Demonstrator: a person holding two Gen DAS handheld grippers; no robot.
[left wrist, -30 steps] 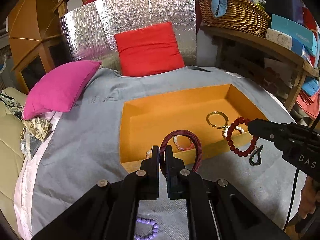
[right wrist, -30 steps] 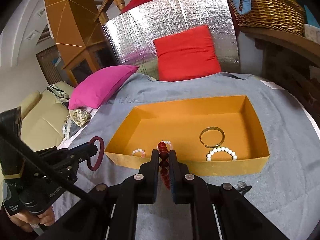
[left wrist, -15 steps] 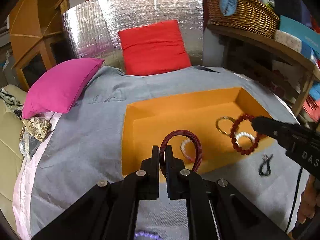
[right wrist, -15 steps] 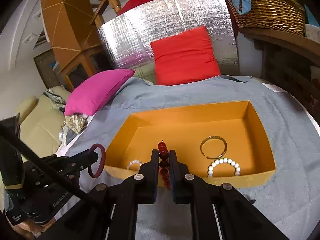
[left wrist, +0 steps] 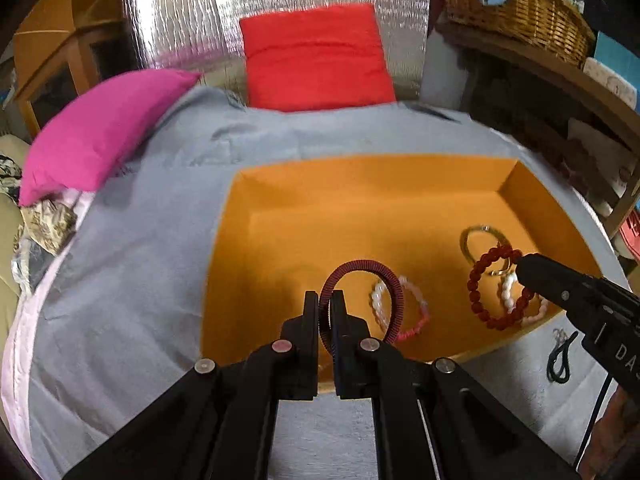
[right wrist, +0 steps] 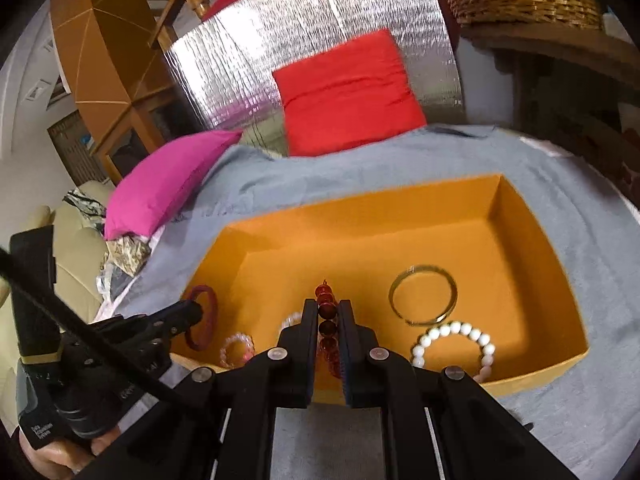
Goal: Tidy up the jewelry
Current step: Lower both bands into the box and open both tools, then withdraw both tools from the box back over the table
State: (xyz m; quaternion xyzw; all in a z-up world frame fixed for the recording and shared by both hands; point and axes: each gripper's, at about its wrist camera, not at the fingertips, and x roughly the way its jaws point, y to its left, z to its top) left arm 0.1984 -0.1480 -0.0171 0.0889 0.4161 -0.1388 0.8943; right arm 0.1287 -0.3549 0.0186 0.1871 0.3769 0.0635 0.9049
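Observation:
An orange box (left wrist: 360, 184) (right wrist: 520, 240) sits on the grey cloth. My left gripper (left wrist: 325, 300) is shut on a dark maroon corded bangle (left wrist: 384, 276) and holds it over the box's near left part; it also shows in the right wrist view (right wrist: 208, 316). My right gripper (right wrist: 328, 308) is shut on a red beaded bracelet (right wrist: 326, 312) over the box's near edge; the bracelet shows in the left wrist view (left wrist: 480, 280). In the box lie a gold bangle (right wrist: 424, 300), a white bead bracelet (right wrist: 452, 338) and a pink bead bracelet (right wrist: 238, 350).
A small black clasp (left wrist: 560, 360) lies on the grey cloth (left wrist: 140, 280) right of the box. A pink cushion (left wrist: 100, 136) and a red cushion (left wrist: 316, 56) lie behind. A wicker basket (left wrist: 516, 4) stands on a wooden shelf at the right.
Both grippers have moved forward with their bracelets, from in front of the box to over its near part. The purple bead bracelet on the cloth has left the view.

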